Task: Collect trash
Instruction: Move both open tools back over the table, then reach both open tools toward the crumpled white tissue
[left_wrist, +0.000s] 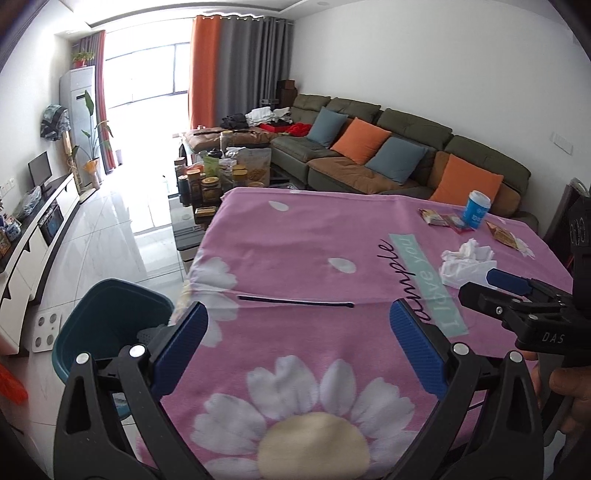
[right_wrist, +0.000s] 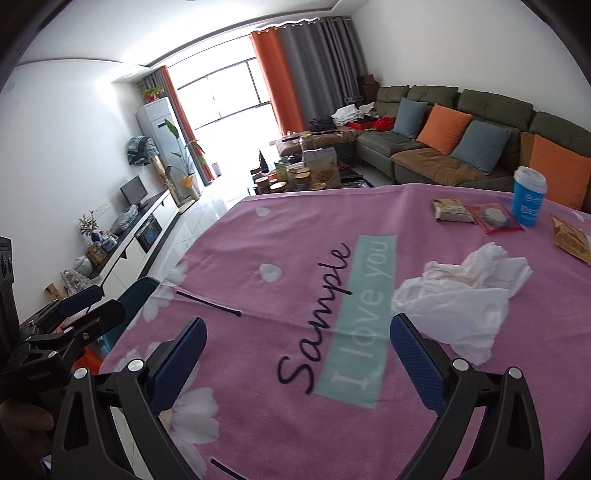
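The left gripper (left_wrist: 297, 317) is closest to its camera. Its blue fingers (left_wrist: 415, 350) are spread wide and hold nothing. The right gripper (right_wrist: 297, 334) is the same: fingers wide apart, nothing between them. Both hang just over the desk (left_wrist: 295, 236), which has a big pink flower cloth on it.

The biggest bit of trash is the white crumpled tissue (right_wrist: 465, 291). It lies just beside the right gripper, a little ahead and to the right. Farther back, near the far edge, stands a blue cup with a white lid (right_wrist: 528, 201). Next to it lie a tan snack wrapper (right_wrist: 452, 210) and a red wrapper (right_wrist: 495, 218). A brown wrapper (right_wrist: 572, 238) lies at the right edge.

I think the step now is picking up the tissue. To do it well, the right gripper should slide over so the tissue sits between both fingers, then go low and squeeze the thick middle, not a loose corner. It should not pinch the pink cloth too.

The teal bin (left_wrist: 110, 321) stands on the floor by the left side of the desk, right by the left gripper. Something dark shows at the bottom, but I cannot tell what. I cannot tell if the cup has anything inside.
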